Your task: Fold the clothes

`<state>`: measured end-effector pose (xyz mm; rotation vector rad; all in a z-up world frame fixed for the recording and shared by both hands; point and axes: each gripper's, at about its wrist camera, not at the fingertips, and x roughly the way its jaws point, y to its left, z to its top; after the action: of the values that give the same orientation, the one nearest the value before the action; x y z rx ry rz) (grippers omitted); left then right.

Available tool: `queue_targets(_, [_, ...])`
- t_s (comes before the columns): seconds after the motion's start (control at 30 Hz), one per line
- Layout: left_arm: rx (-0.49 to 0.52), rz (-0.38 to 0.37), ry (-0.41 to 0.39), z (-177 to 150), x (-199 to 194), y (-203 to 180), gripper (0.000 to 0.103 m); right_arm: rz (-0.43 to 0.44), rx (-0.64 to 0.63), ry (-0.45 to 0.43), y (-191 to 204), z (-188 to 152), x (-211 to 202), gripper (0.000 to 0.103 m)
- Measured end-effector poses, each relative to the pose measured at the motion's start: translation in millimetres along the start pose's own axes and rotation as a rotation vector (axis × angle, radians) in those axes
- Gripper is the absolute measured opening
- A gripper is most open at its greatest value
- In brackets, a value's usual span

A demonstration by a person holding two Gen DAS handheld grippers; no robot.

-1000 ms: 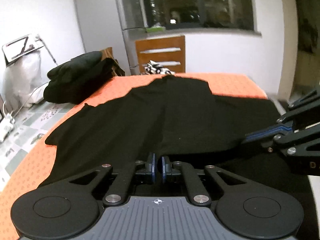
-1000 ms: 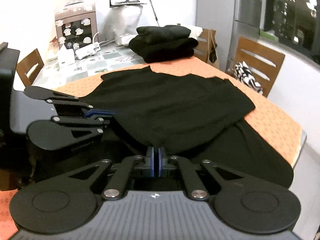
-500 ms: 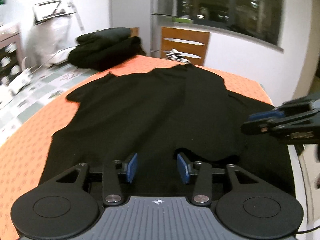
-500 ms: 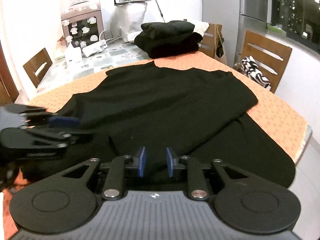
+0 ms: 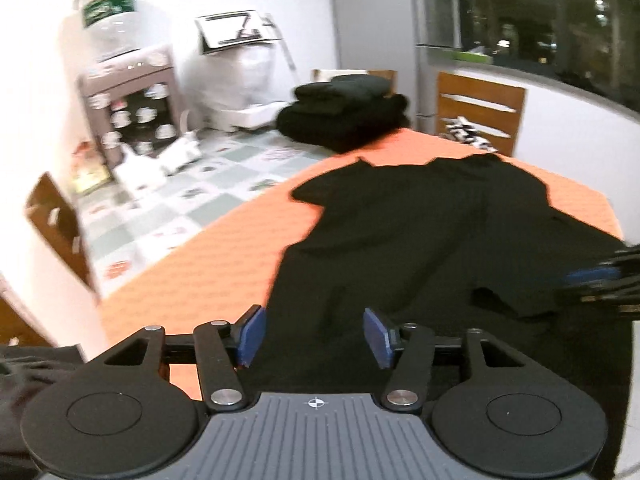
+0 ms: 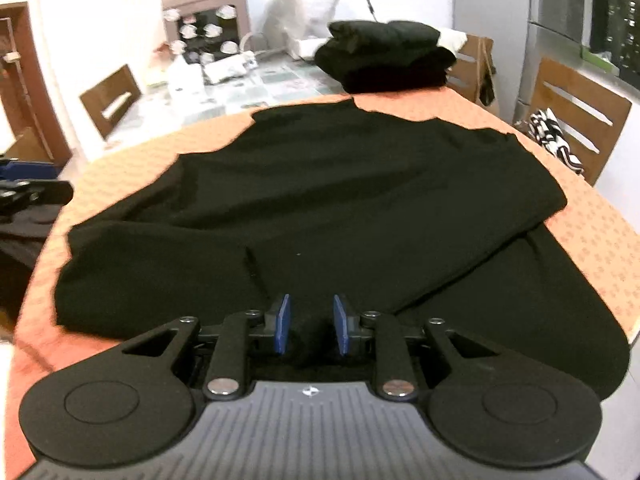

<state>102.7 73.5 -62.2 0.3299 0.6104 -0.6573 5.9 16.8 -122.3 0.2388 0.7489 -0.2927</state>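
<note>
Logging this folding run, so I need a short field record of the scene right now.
garment: black shirt spread on the orange tablecloth, one side folded over
left gripper: jaws open, holding nothing
right gripper: jaws open, holding nothing
finished pile: folded black clothes at the table's far end
seating: wooden chair beside the table

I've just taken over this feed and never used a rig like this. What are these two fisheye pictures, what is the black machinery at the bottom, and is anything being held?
There is no robot: a person holds one claw in each hand, with a camera on each looking along its fingers. One picture is from the left claw, the other from the right claw. Both stand open with blue pads apart, holding nothing. Beneath them a black garment lies partly folded on an orange table cover. A stack of folded dark clothes sits at the far end.
</note>
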Motion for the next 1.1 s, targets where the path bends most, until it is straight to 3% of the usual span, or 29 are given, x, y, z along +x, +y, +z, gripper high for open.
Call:
queue_targets(0.2, [-0.056, 0.011, 0.033, -4.1, -0.3, 40.9, 0.062, 0.059, -0.011, -0.036, 14.7, -14.9, -60.4, 0.030])
queue_targets(0.3, [-0.074, -0.040, 0.058, -7.9, 8.4, 59.7, 0.062, 0.069, -0.013, -0.052, 27.4, -28.4, -81.7, 0.035])
queue_targets(0.4, [-0.018, -0.116, 0.076, -10.3, 19.5, 73.1, 0.061, 0.061, -0.008, -0.056, 45.7, -46.5, -95.2, 0.035])
queue_targets(0.53, [0.072, -0.218, 0.078, -10.5, 37.8, 89.5, 0.061, 0.002, 0.031, -0.054, 76.5, -71.0, -101.5, 0.035])
queue_targets(0.73, [0.120, -0.344, 0.070, 9.3, 69.6, 123.2, 0.061, -0.179, 0.197, -0.050, 122.2, -91.5, -100.8, 0.035])
queue_targets(0.9, [0.096, -0.362, 0.084, 30.8, 99.3, 141.0, 0.061, -0.300, 0.310, -0.067, 152.2, -90.3, -97.1, 0.035])
queue_targets(1.1, [0.037, -0.336, 0.080, 57.8, 126.1, 144.8, 0.061, -0.314, 0.316, -0.079, 157.1, -60.5, -90.9, 0.035])
